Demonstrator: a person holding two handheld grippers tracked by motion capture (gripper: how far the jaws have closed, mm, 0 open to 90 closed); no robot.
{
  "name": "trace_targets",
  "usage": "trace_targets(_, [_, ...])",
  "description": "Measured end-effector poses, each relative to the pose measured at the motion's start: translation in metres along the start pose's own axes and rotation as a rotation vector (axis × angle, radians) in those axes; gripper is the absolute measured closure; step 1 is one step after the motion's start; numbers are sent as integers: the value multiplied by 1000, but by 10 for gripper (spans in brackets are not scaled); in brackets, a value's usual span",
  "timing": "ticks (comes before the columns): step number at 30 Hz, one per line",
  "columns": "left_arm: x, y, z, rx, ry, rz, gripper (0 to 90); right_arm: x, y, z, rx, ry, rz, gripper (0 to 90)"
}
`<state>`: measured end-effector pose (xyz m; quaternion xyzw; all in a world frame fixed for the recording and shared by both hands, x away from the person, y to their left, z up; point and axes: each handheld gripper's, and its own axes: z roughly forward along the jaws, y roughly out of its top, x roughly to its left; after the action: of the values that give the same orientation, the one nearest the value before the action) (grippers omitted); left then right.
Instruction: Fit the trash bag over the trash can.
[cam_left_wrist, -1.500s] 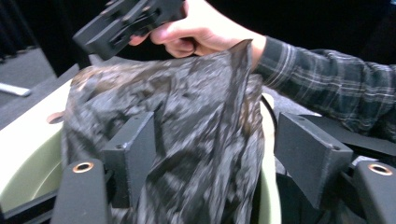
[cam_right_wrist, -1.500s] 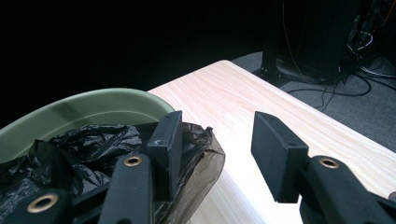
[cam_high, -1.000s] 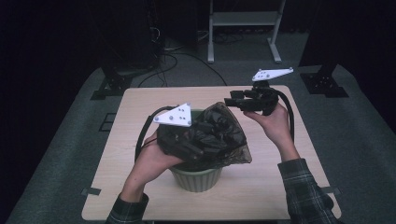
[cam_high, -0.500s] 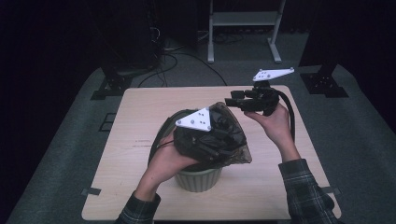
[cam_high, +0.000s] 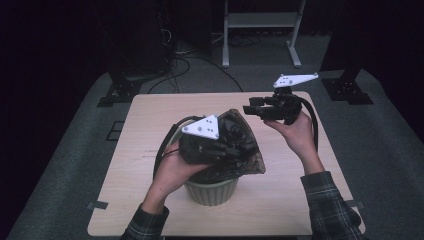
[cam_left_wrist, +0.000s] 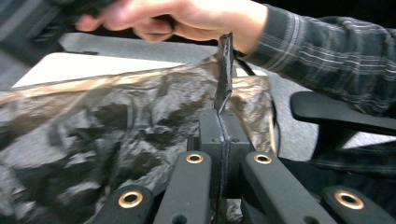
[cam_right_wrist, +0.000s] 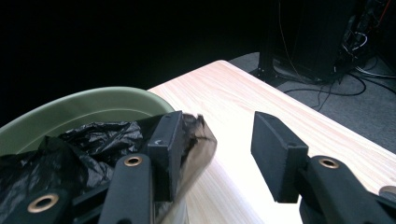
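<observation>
The left gripper (cam_left_wrist: 223, 140) has just closed its fingers tight on the black bag (cam_high: 235, 142), which sits over the green bin (cam_high: 212, 190) on the worktop (cam_high: 150, 120), probably to line it. The right gripper (cam_right_wrist: 215, 149) waits half open, maybe touching the bag's edge.

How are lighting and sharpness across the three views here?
High view: lit table, dark surroundings, slightly soft. Left gripper view: the hand at top is motion-blurred, the black bag shows glare. Right gripper view: the tabletop is overexposed near the jaws, background black.
</observation>
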<state>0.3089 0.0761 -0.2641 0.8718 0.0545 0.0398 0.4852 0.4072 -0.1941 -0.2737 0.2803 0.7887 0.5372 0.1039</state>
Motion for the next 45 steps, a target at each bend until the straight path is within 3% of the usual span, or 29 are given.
trace_targets(14, [24,-26,-59,-64,144,-84,899,6,-5,-14,2,-6,-5,517])
trace_targets(26, [37,-54,-106,-74,260,-152,899,31,-14,-33,8,22,-13,496])
trace_targets(38, [40,-65,-103,-60,262,-180,899,68,-20,-54,-9,97,-9,475])
trace_targets(45, [42,-65,-96,-56,257,-184,900,78,-31,-58,-10,128,1,465])
